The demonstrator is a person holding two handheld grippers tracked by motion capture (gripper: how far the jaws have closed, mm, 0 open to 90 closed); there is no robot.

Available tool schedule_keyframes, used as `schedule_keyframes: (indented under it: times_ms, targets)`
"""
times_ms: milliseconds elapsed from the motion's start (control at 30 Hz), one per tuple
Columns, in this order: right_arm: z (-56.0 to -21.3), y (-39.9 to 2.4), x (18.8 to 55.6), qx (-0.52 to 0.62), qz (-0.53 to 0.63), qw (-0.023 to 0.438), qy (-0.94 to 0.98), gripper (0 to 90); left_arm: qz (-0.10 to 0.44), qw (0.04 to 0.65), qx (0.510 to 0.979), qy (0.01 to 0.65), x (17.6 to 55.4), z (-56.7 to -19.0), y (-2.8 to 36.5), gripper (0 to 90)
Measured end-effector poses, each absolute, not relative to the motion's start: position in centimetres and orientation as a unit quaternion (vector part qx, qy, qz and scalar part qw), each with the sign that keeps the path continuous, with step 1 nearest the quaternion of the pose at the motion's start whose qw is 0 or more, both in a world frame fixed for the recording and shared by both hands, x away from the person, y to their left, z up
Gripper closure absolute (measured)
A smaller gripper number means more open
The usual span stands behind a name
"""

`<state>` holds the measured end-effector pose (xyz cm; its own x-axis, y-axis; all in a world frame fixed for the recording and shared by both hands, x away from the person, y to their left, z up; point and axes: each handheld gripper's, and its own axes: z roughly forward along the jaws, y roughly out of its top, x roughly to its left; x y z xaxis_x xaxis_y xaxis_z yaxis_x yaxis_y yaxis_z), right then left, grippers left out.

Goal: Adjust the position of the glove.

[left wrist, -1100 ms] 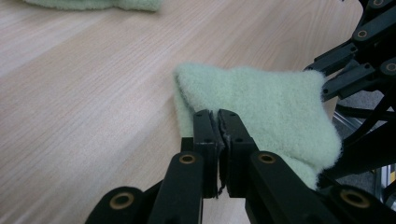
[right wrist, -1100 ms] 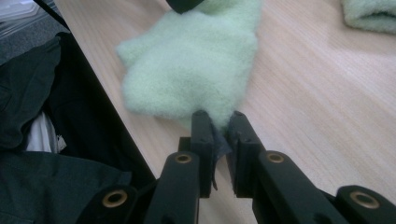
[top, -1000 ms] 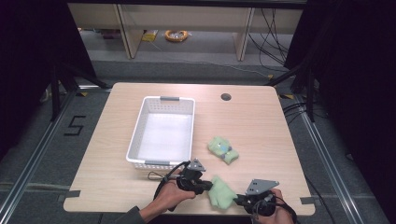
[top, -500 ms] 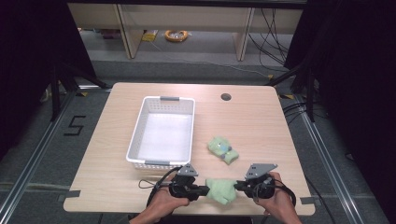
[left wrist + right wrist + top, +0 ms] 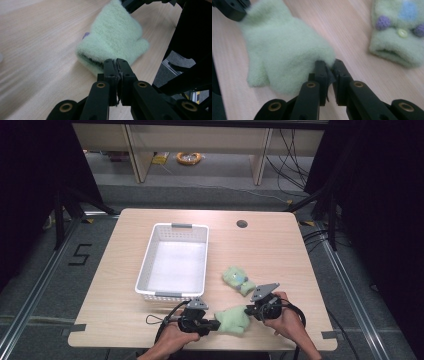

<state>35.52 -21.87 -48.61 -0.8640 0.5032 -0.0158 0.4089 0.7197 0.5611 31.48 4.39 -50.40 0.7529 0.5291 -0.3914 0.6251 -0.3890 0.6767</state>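
Note:
A pale green fuzzy mitten point(image 5: 232, 319) lies near the table's front edge, held between both grippers. My left gripper point(image 5: 215, 324) is shut on the mitten's cuff end point(image 5: 100, 62), its jaws pressed together at the cuff's rim. From the other side, my right gripper point(image 5: 248, 310) is shut on the mitten's point(image 5: 284, 45) rounded tip. A second green mitten point(image 5: 238, 280) with purple bobbles and a blue patch point(image 5: 399, 32) lies loose a little farther up the table, clear of both grippers.
A white plastic basket point(image 5: 145, 270) stands at the table's middle left with nothing in it. A round cable hole point(image 5: 242, 224) sits at the back. The table's front edge point(image 5: 200, 347) runs just behind the hands. Shelves and cables lie beyond the table.
Both hands have drawn closer together around the mitten. The right gripper has moved left and slightly up the table. The mitten now lies stretched flat between the two grippers.

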Motion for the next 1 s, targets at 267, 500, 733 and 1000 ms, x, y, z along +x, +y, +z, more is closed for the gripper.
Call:
schedule_keyframes:
  times_ms: [267,500,733,1000]
  targets:
    - [-48.8,-22.7,35.8,0.256,0.282,0.081,0.921,79.3,-0.046,0.427,0.832,0.35,31.5,-50.4,4.5,70.9]
    - [-47.7,-23.5,35.7,0.287,0.302,0.099,0.903,69.8,-0.019,0.432,0.826,0.36,30.9,-49.5,5.0,47.5]
    - [-46.1,-23.9,36.4,0.293,0.307,0.118,0.898,58.4,0.014,0.432,0.821,0.372,30.1,-48.8,6.3,35.2]
    - [-45.5,-21.9,40.0,0.295,0.307,0.141,0.894,56.4,0.013,0.424,0.821,0.384,29.4,-49.3,7.6,32.3]
